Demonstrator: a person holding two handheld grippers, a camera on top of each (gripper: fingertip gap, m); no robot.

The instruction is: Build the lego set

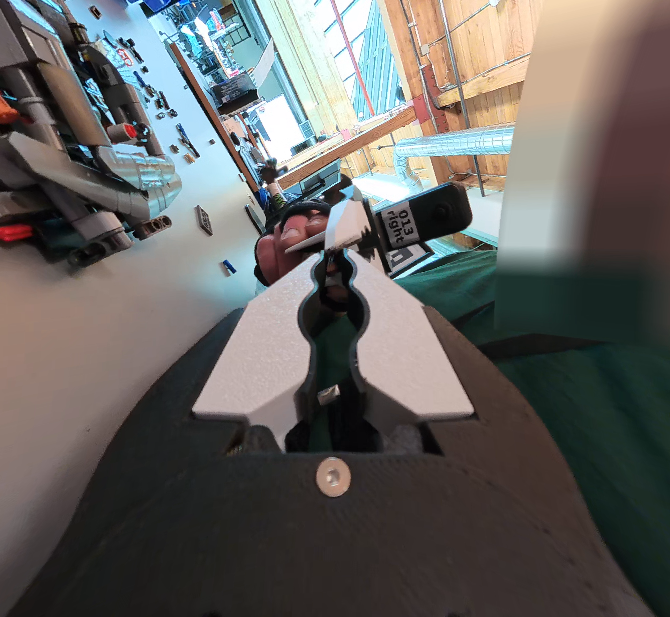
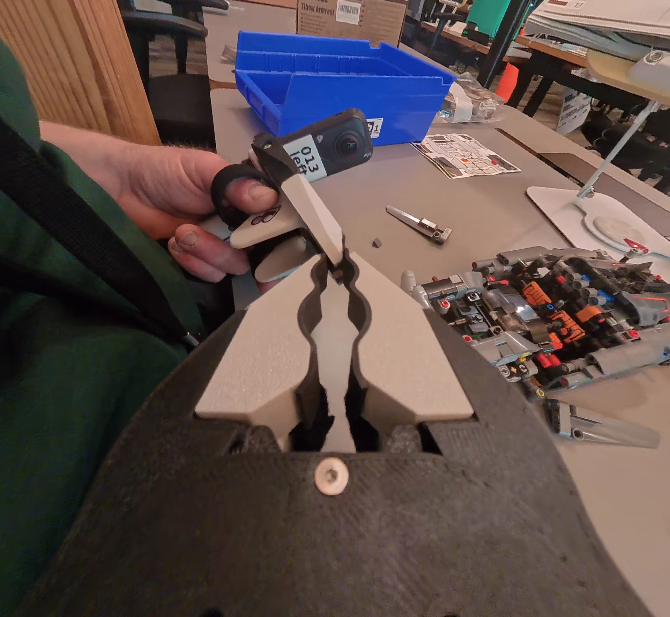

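Both tools meet tip to tip above the surface (image 2: 471, 200), the left tool (image 1: 335, 258) and right tool (image 2: 339, 266) clenched on one small dark piece (image 2: 339, 275) — a hand-over or joining step, by appearance. The half-built model (image 2: 562, 316) lies to the right — next, one tool must release and the piece be carried there.

Grey table (image 2: 362, 193) bearing lego model (image 2: 551, 313), blue bin (image 2: 362, 99)

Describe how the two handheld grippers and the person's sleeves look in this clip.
Both the left gripper and the right gripper have black, rough-textured bodies, a silver screw at centre, and pale grey faceted jaws with wavy black inner edges. Each carries a small black camera with a white label. The person wears a dark green sleeve and black finger loops.
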